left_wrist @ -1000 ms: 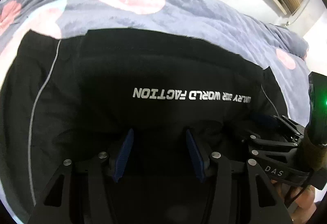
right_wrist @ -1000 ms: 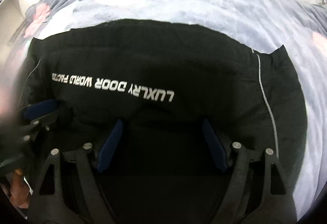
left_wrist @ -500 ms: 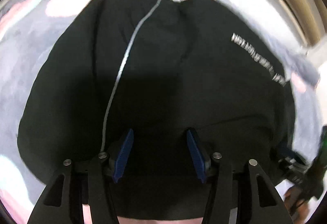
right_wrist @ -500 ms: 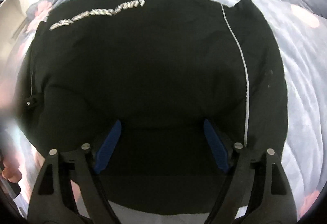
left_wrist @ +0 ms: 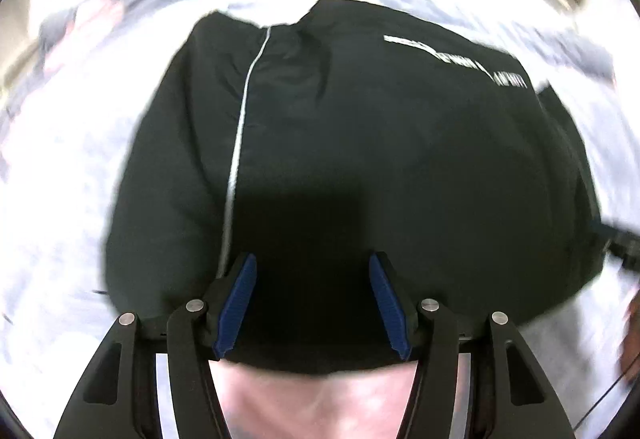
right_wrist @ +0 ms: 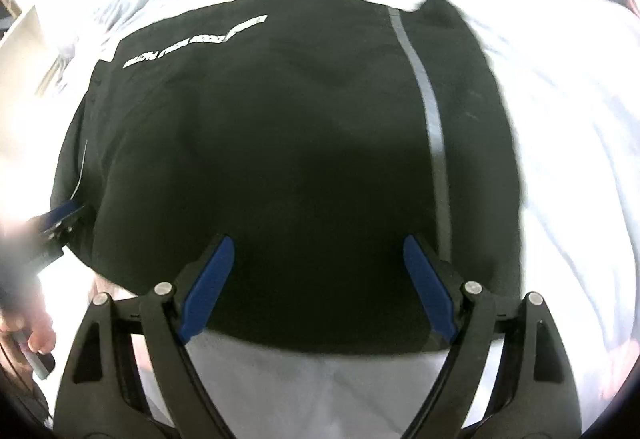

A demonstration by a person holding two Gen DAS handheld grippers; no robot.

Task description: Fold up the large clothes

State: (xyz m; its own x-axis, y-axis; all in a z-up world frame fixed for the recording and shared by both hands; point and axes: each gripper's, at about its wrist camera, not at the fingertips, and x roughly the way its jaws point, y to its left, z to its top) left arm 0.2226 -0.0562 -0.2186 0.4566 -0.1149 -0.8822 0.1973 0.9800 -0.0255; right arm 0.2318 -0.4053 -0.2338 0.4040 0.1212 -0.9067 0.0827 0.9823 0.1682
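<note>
Black garment (left_wrist: 360,159) lies folded and bunched on the pale bedcover (left_wrist: 72,167), its near hem just ahead of both tools; bare cover runs all round it, widest at far left and far right. Left gripper (left_wrist: 312,303): blue pads spread, jaws just been opening, fabric beneath them but not pinched, thin white piping (left_wrist: 240,127) leading up from its left pad. Right gripper (right_wrist: 320,283): jaws wide and likewise just been opening, nothing clamped, grey stripe (right_wrist: 430,107) above its right pad, open bedcover beyond the garment's right edge.

A folded black garment (left_wrist: 360,159) lies on the bedspread (right_wrist: 560,119).
</note>
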